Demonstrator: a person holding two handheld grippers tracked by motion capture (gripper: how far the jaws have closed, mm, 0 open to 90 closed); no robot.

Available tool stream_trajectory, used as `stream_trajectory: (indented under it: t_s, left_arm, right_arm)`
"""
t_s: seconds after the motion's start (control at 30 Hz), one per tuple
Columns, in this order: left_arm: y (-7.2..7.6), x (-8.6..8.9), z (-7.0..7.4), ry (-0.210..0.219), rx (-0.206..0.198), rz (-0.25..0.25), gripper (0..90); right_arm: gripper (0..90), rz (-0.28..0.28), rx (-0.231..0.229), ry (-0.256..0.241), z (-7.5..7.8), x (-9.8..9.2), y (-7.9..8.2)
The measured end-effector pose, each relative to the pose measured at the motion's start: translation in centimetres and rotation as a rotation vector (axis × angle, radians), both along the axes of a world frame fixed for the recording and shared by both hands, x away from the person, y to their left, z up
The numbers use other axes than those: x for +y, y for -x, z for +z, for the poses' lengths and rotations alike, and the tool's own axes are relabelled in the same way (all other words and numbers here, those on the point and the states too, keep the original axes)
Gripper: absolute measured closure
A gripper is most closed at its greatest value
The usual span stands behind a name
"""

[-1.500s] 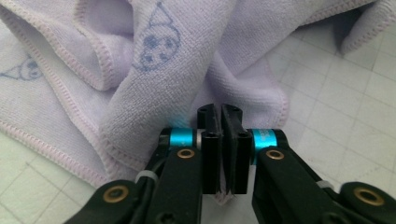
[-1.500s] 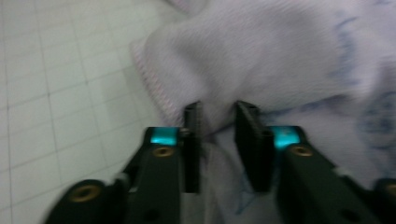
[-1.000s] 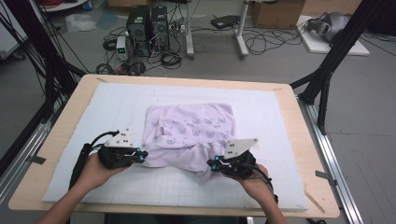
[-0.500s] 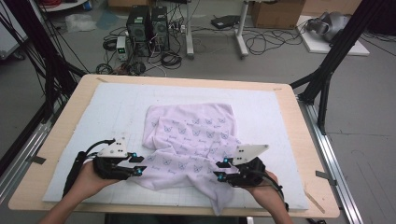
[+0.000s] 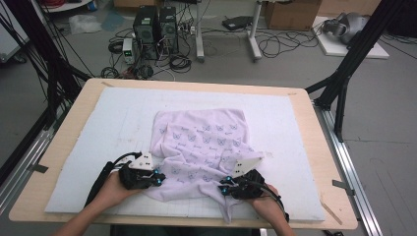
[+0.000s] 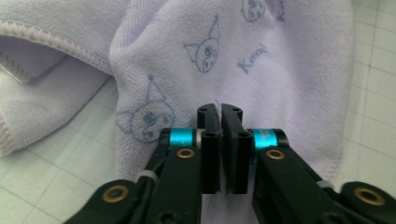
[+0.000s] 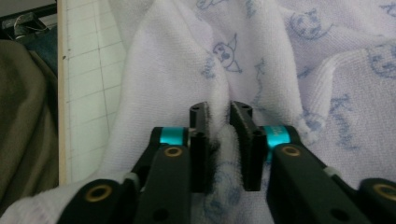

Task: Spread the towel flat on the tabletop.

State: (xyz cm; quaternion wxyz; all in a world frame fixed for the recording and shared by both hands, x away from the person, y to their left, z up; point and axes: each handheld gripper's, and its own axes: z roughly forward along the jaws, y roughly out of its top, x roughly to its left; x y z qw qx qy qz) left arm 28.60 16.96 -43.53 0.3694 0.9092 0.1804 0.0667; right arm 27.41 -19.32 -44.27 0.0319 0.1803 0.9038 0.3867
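Dragged toward you since a second ago: towel, near hem now overhanging the mat — both grippers pinching cloth (fold underway).

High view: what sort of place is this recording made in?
Probably a lab or workshop set up for recording: a wooden table topped with a white gridded mat, desktop computers with loose cables on the floor, and black frame struts.

The towel is pale lilac, printed with blue cartoon faces and script lettering. Each gripper, left and right, is black with turquoise rings and brass-coloured rivets. Under the towel lies a white mat ruled in a faint grid, on a light wooden table.
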Motion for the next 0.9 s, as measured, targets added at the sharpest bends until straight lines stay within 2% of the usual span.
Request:
stream_trajectory:
  t_s: [0.13,0.3,0.4,0.53,0.67,0.73,0.77,0.83,0.9]
  left_arm:
    - [0.8,0.6,0.3,-0.02,-0.005,-0.009,87.7]
    - [2.3,1.8,0.8,-0.015,-0.003,-0.005,87.8]
    - [3.7,2.0,1.7,-0.004,-0.026,-0.022,87.9]
    - [5.0,2.2,3.3,0.032,-0.067,-0.029,87.8]
    - [6.2,2.4,4.6,0.092,-0.073,-0.055,87.7]
    - [6.5,2.4,4.8,0.116,-0.078,-0.06,84.0]
    - [6.3,2.5,4.8,0.122,-0.082,-0.057,77.6]
    - [5.6,2.6,4.6,0.121,-0.076,-0.04,69.5]
    - [4.7,2.4,4.1,0.128,-0.068,-0.031,67.3]
  right_arm:
    - [82.2,0.027,-0.003,0.009,0.3,0.0,0.5]
    - [82.2,0.039,-0.006,-0.035,1.3,-0.2,1.3]
    - [82.2,0.058,-0.018,-0.048,1.9,0.0,2.1]
    - [82.3,0.076,-0.029,-0.088,3.0,0.0,3.4]
    - [82.2,0.107,-0.034,-0.109,4.3,-0.5,5.0]
    - [80.7,0.143,-0.038,-0.123,5.0,-0.9,5.7]
    - [77.7,0.15,-0.047,-0.124,5.4,-1.0,6.0]
    - [71.6,0.134,-0.044,-0.145,5.8,-1.5,5.9]
    - [66.8,0.109,-0.049,-0.151,5.9,-2.0,5.4]
